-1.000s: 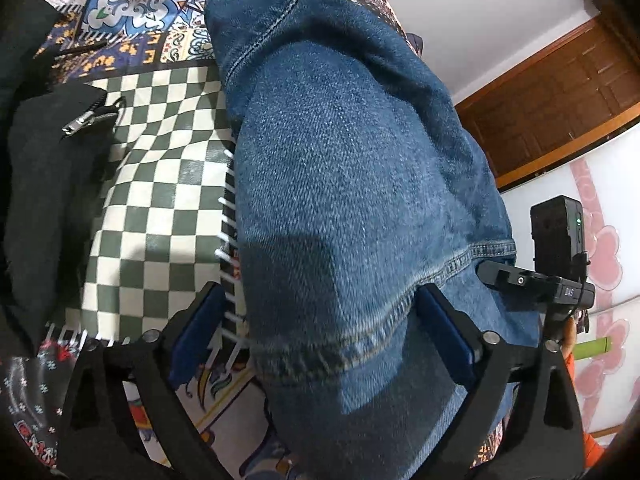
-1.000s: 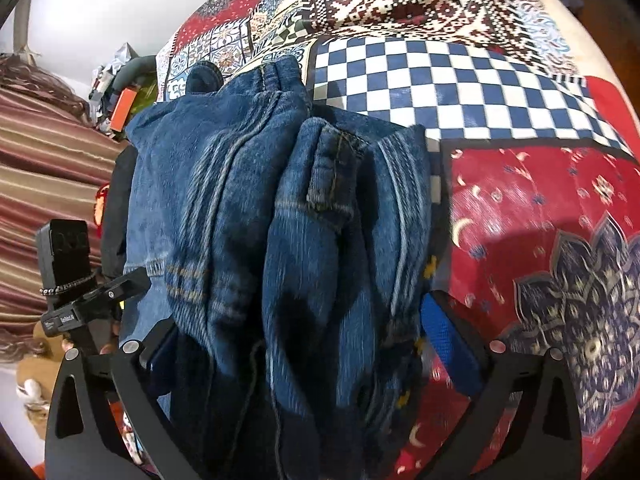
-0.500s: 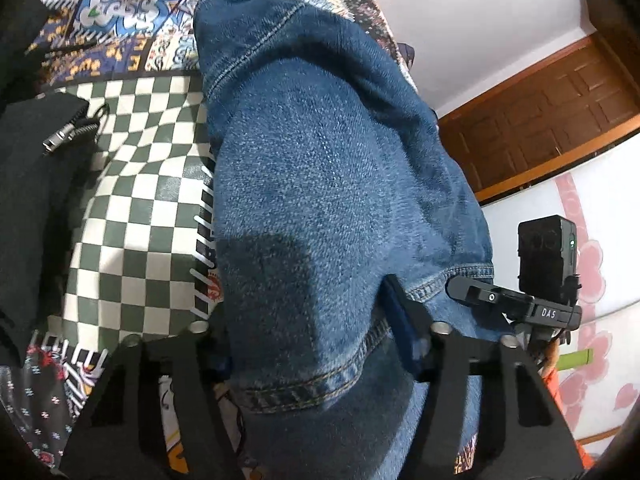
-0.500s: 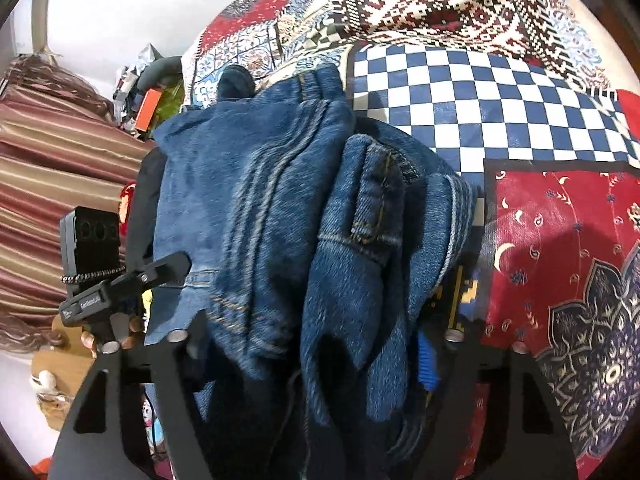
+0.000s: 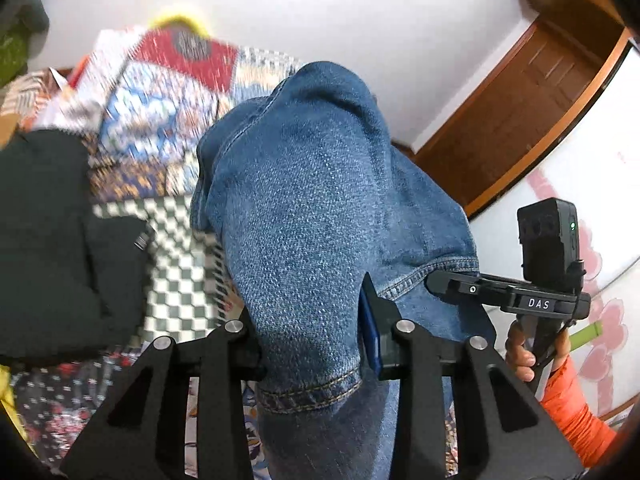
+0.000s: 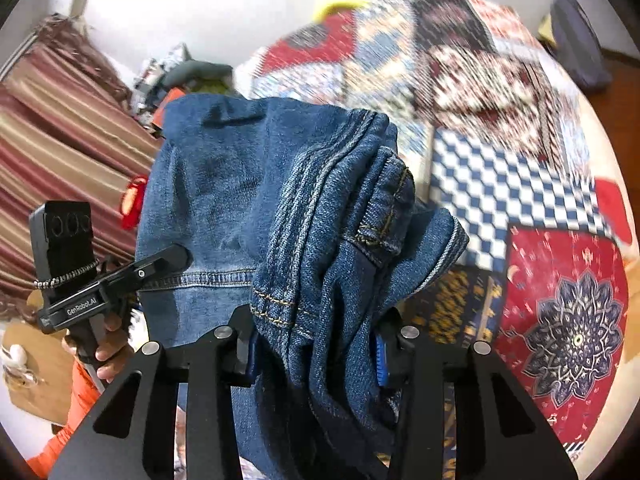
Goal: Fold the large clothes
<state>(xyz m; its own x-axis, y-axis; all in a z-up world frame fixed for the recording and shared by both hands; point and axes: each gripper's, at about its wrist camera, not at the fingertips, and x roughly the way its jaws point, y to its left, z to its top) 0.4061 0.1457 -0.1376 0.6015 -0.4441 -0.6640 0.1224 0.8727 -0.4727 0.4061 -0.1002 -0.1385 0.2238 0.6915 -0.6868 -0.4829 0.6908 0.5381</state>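
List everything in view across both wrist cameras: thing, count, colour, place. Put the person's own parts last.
jeans: one, blue denim, bunched and lifted above the bed, clamped at two spots
patchwork bedspread: one, red, blue and white with checkered panels, under the jeans
dark garment: one, black, on the bedspread left of the jeans
curtain: one, red and tan stripes, far left in the right wrist view
wooden door: one, brown, upper right in the left wrist view
left tongs: one, black with blue pads, shut on a hemmed edge of the jeans
right tongs: one, black with blue pads, shut on gathered seams of the jeans
sleeve: orange, on the arm holding the right tongs
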